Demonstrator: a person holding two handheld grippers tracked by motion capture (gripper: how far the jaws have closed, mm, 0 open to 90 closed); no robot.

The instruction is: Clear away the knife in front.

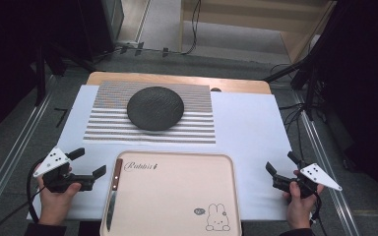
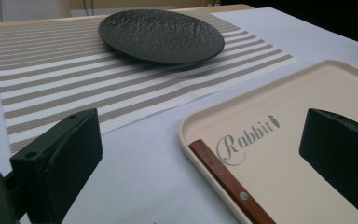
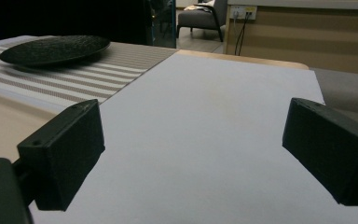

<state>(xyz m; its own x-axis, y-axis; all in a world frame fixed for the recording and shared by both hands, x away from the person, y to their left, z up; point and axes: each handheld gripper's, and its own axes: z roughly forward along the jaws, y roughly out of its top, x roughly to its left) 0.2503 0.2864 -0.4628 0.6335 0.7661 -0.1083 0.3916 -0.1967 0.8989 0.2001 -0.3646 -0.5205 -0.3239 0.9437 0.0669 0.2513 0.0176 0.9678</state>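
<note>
one knife point(image 1: 112, 195) on pink tray point(image 1: 187, 162), wooden handle, blade maybe steel; left gripper point(image 1: 87, 167) wide open, empty.

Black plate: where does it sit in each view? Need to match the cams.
High view: black plate upper centre, on the striped mat.
Left gripper view: black plate top centre, on the striped mat, beyond the tray.
Right gripper view: black plate top left, at the mat's far end.
Shared landmark: the striped mat under it.
</note>
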